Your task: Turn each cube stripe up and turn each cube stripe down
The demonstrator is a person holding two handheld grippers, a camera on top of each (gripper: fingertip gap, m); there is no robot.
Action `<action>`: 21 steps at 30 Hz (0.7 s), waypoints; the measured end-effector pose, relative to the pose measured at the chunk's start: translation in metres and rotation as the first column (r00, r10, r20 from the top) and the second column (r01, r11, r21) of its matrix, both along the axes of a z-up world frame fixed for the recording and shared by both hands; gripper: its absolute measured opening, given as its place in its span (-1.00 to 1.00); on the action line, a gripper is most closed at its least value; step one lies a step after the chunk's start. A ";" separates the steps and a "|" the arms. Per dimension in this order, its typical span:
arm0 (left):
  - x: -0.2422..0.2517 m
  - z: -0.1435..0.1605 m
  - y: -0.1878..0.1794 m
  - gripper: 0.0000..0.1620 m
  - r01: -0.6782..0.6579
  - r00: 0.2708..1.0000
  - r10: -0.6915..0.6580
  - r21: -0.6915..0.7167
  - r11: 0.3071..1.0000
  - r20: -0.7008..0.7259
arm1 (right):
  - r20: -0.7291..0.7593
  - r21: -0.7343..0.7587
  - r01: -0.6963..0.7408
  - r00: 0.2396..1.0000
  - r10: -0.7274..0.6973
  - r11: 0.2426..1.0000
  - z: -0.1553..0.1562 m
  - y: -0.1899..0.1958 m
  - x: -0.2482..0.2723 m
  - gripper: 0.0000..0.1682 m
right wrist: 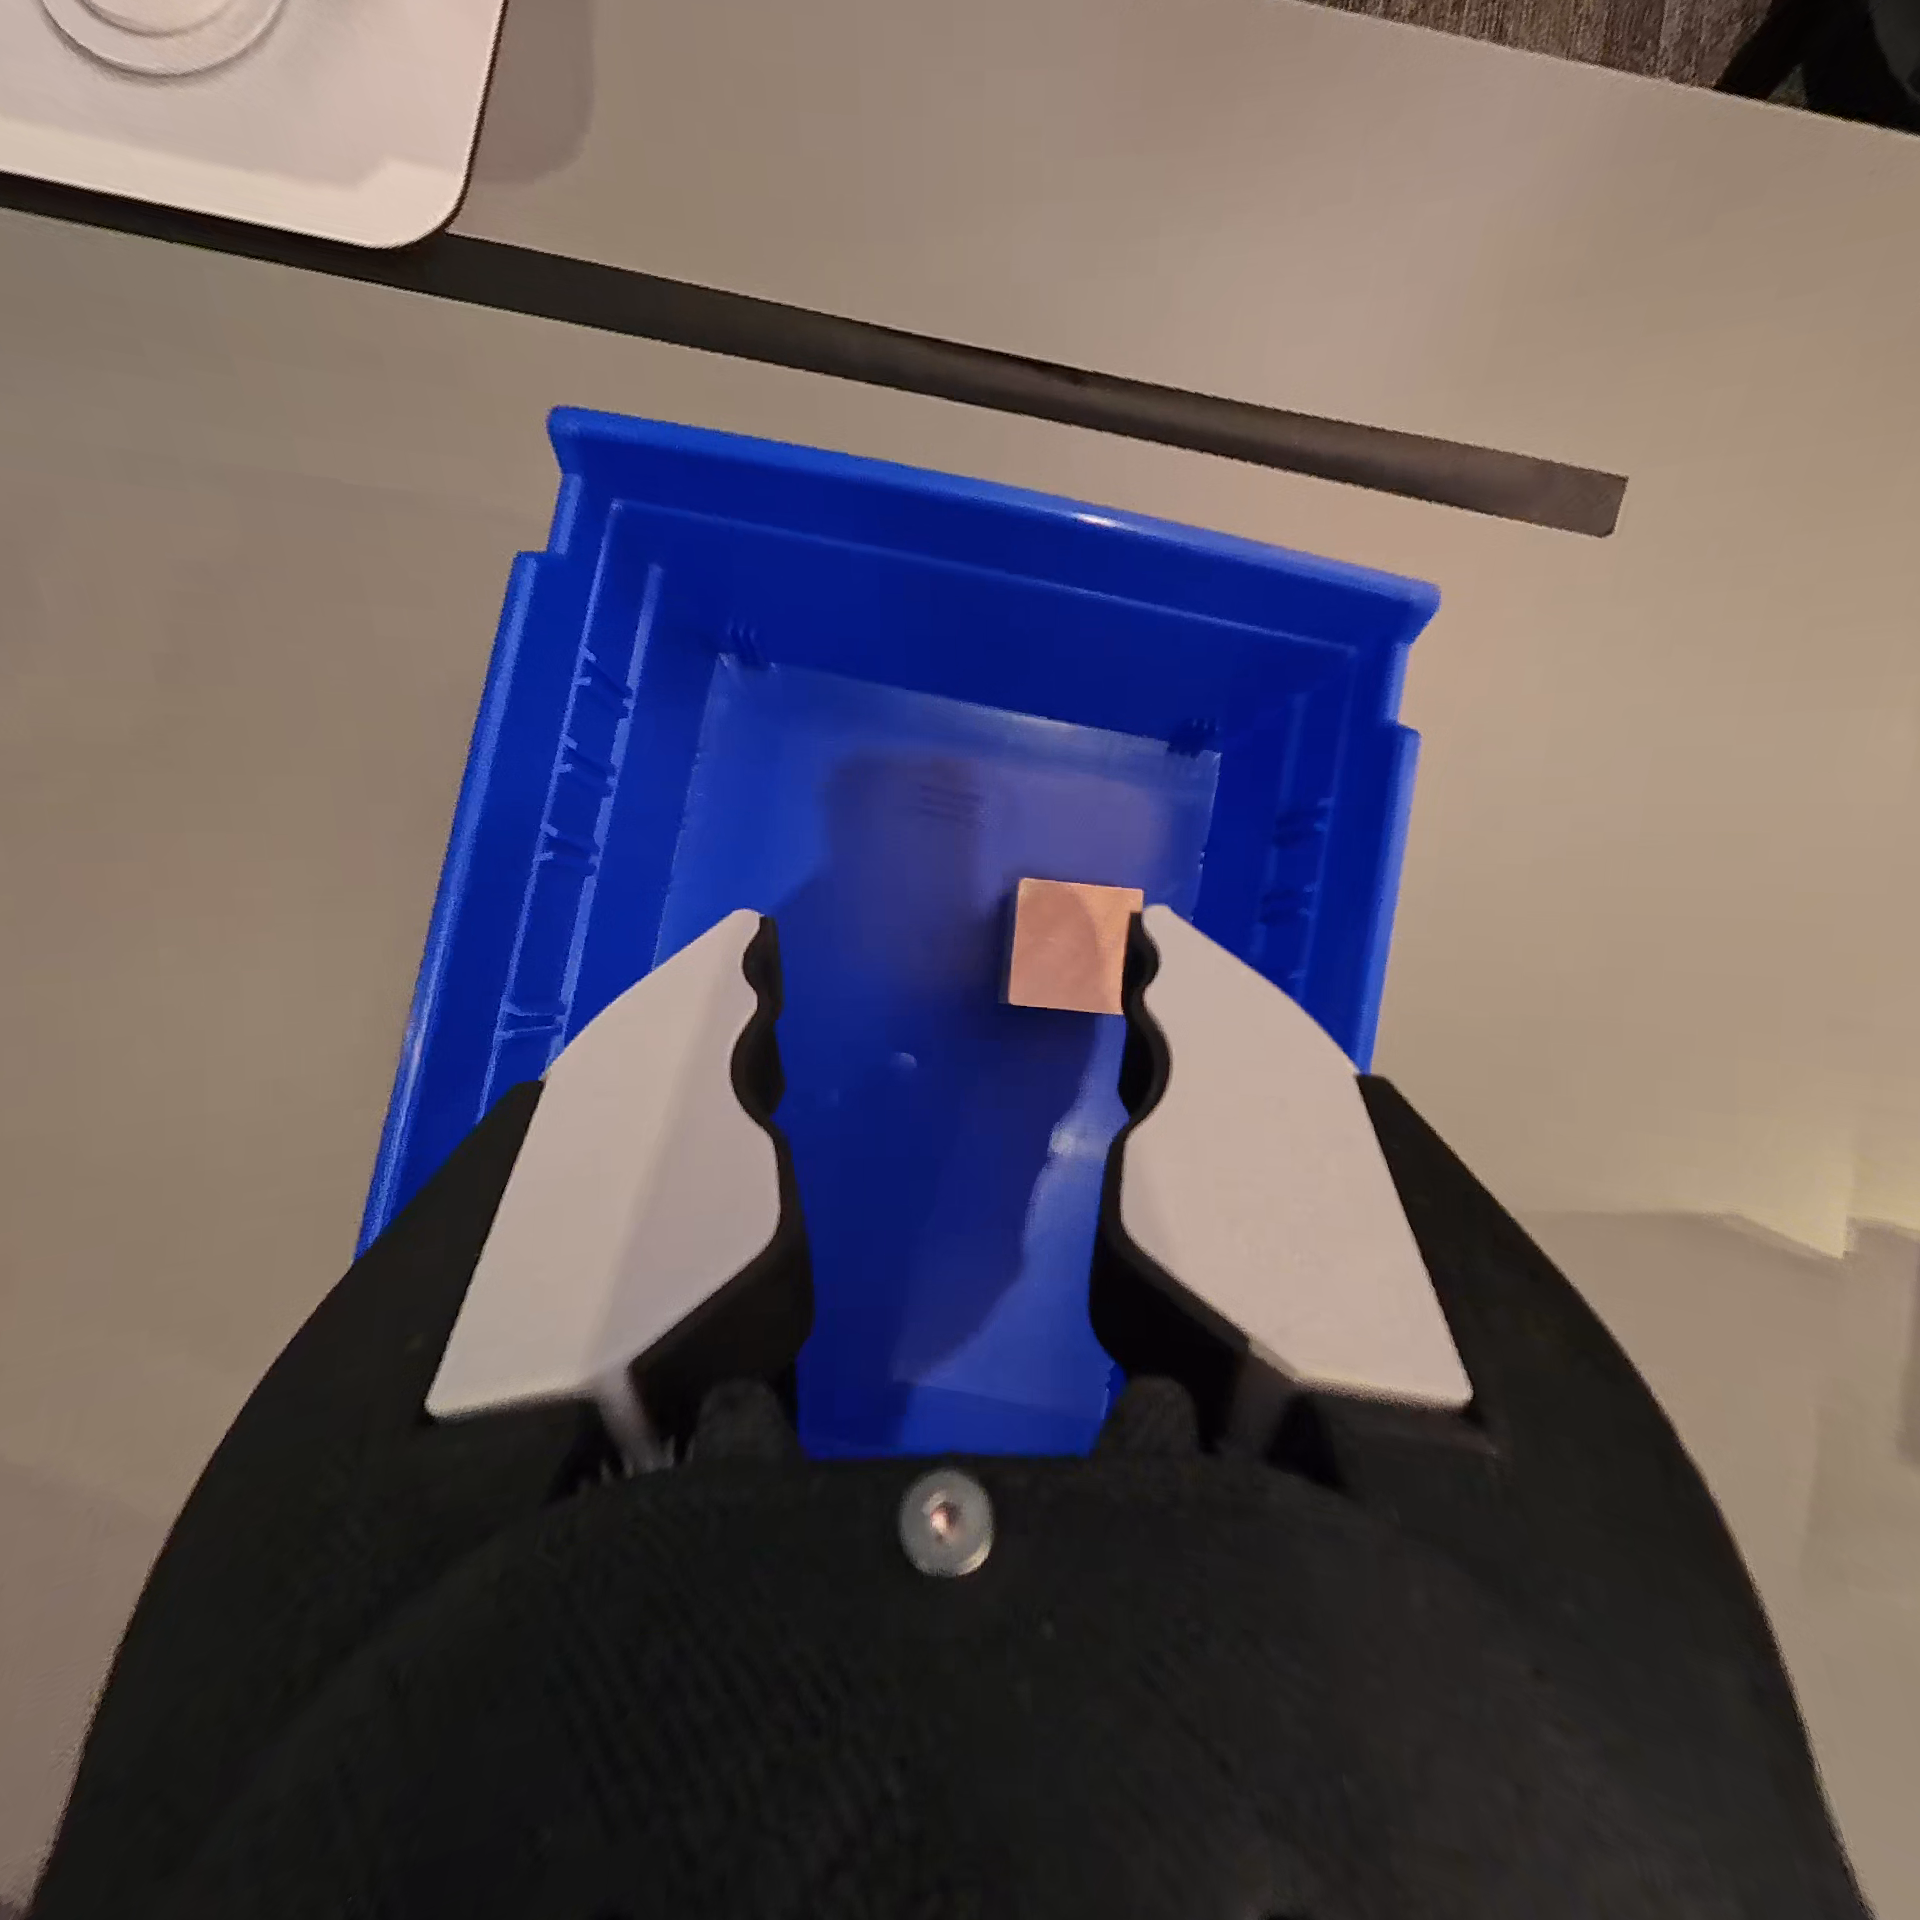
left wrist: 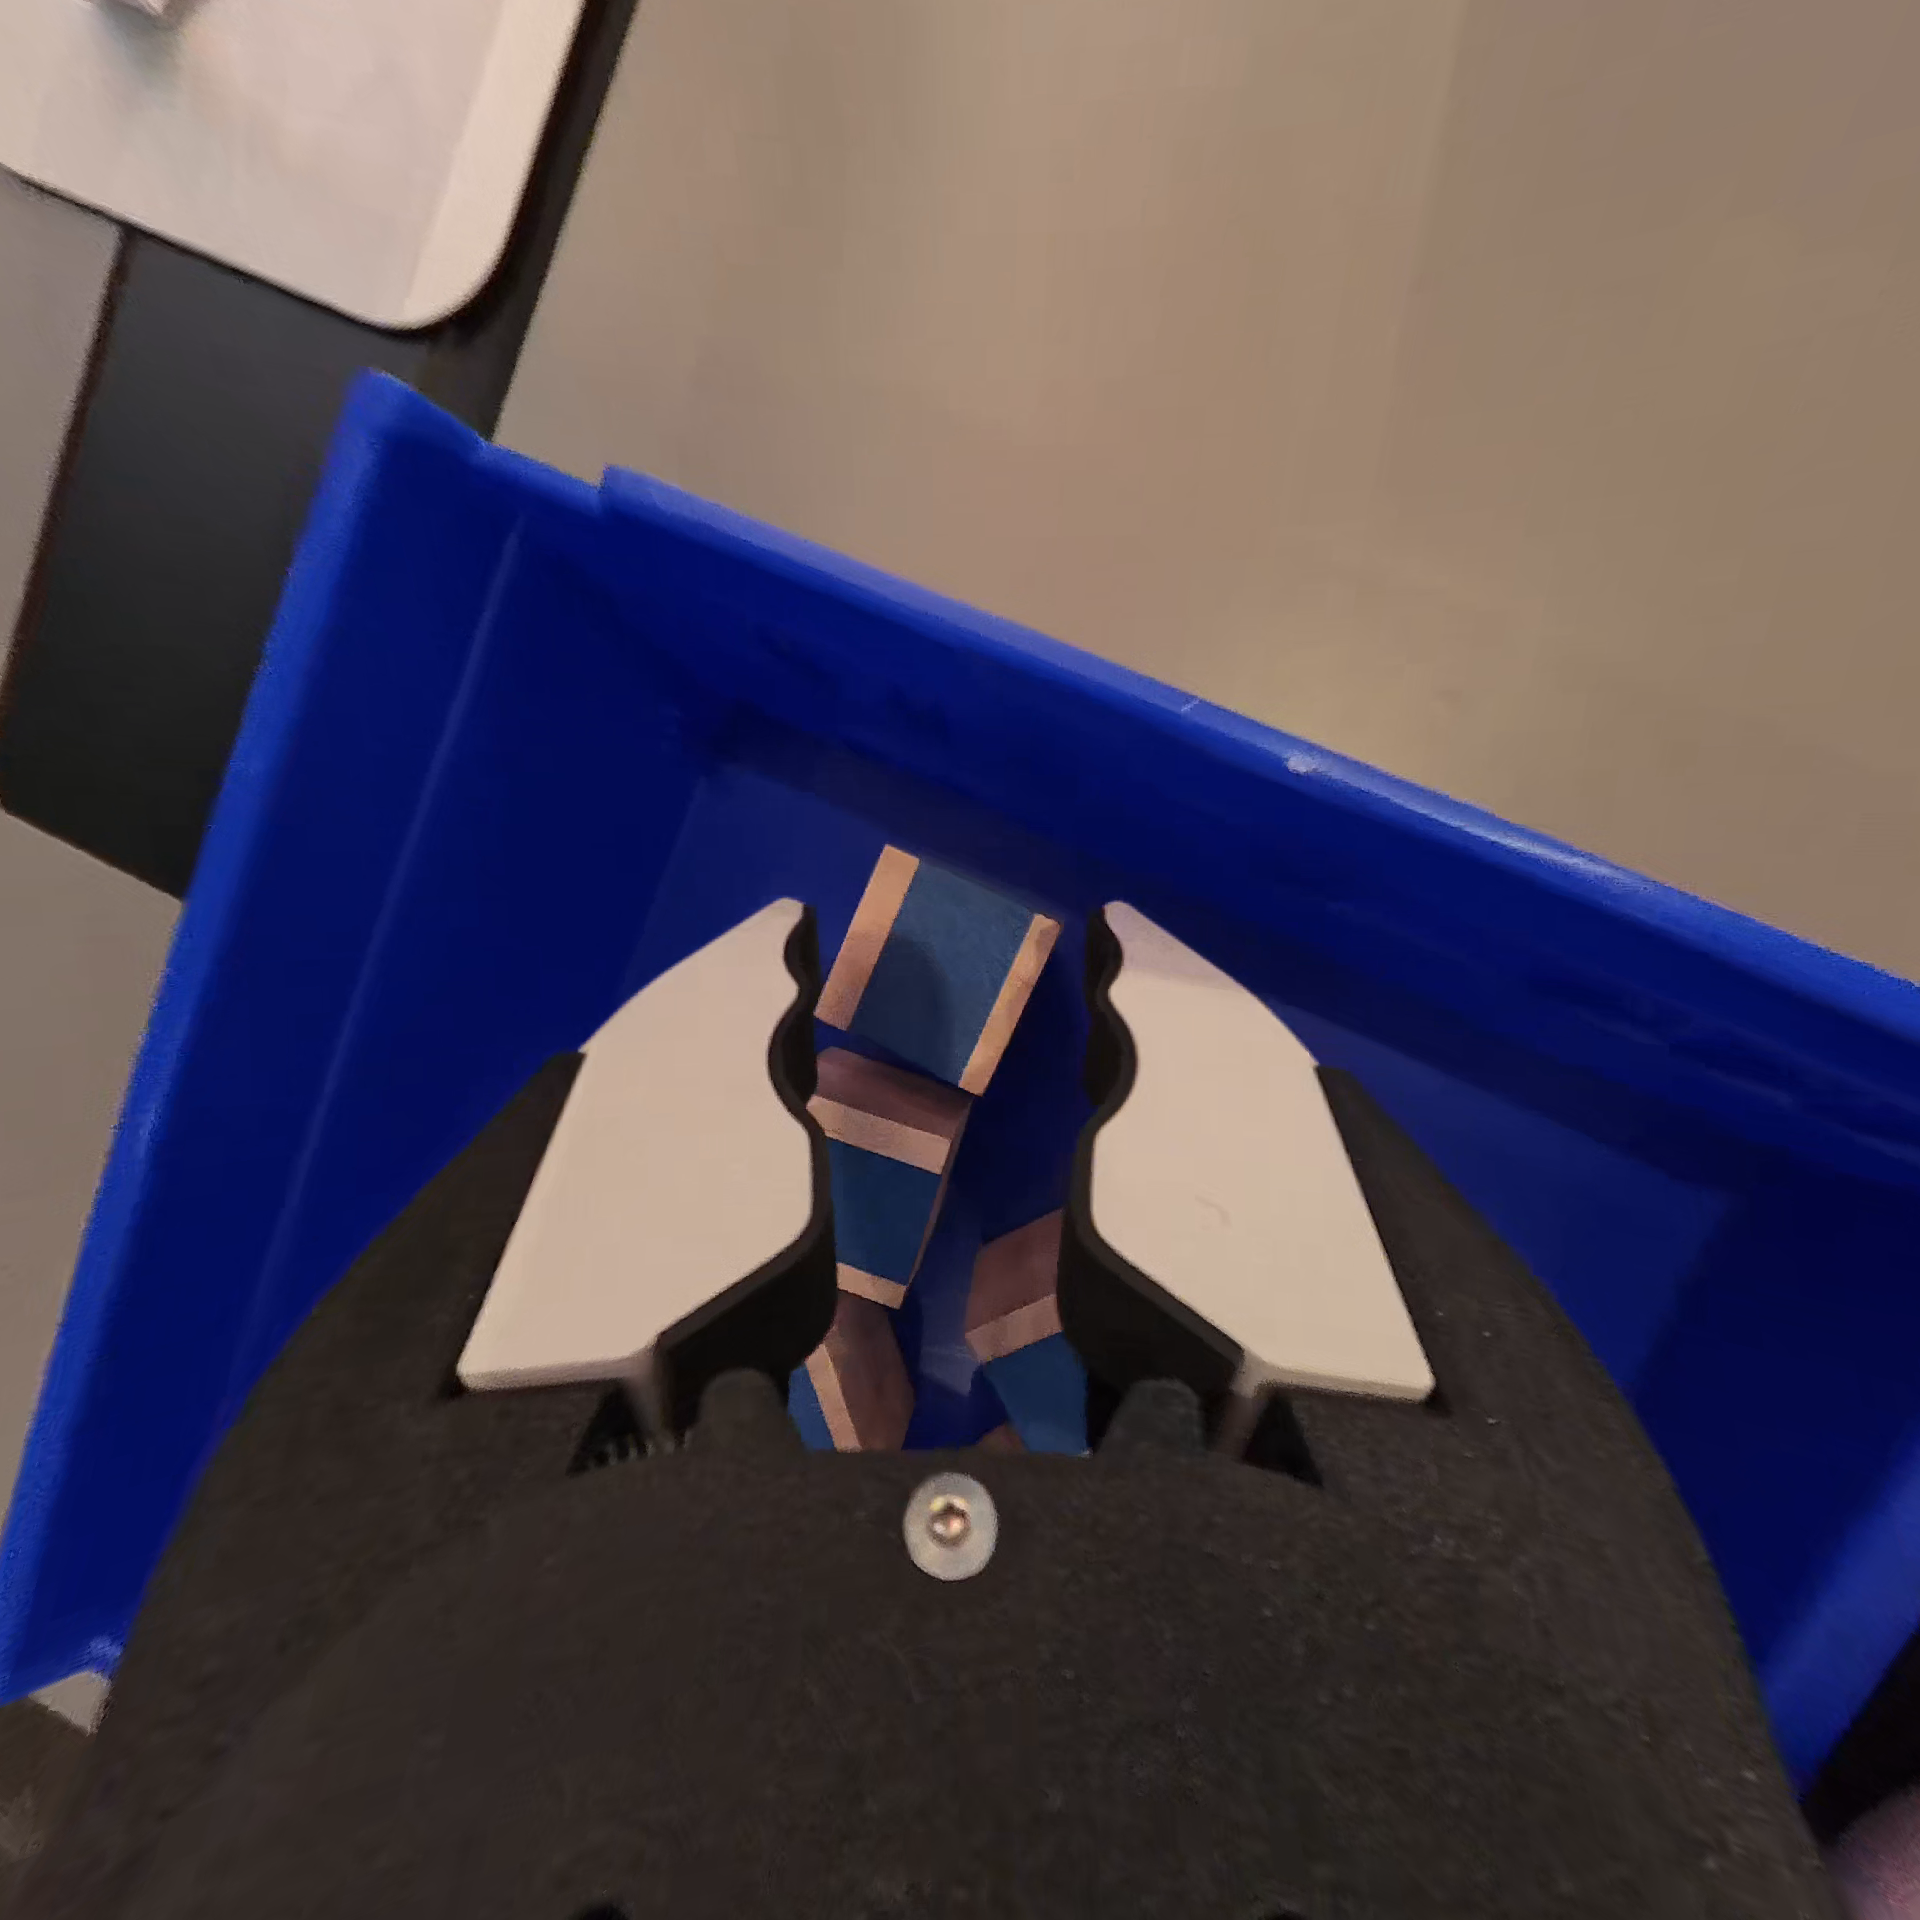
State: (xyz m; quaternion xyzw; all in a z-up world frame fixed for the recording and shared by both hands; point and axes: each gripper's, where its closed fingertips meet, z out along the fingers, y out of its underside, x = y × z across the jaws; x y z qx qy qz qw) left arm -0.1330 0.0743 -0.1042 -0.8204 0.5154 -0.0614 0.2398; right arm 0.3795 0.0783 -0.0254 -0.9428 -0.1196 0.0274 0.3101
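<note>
In the left wrist view several wooden cubes with a blue stripe lie loosely in a blue bin. One cube lies stripe side showing near the bin's far corner, another just below it, a third by the right finger. My left gripper is open, its fingers down inside the bin on either side of the cubes. In the right wrist view a second blue bin holds one cube with a plain wood face up. My right gripper is open above this bin, its right fingertip beside the cube.
Both bins stand on a grey table. A dark seam runs across the table behind the right bin. A white tray lies at the far left; it also shows in the left wrist view.
</note>
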 end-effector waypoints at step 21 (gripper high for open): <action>-0.022 -0.024 0.008 -0.37 -0.065 0.979 0.060 -0.021 0.998 -0.195 | 0.062 -0.045 -0.070 0.995 0.072 0.997 -0.007 -0.004 -0.006 -0.23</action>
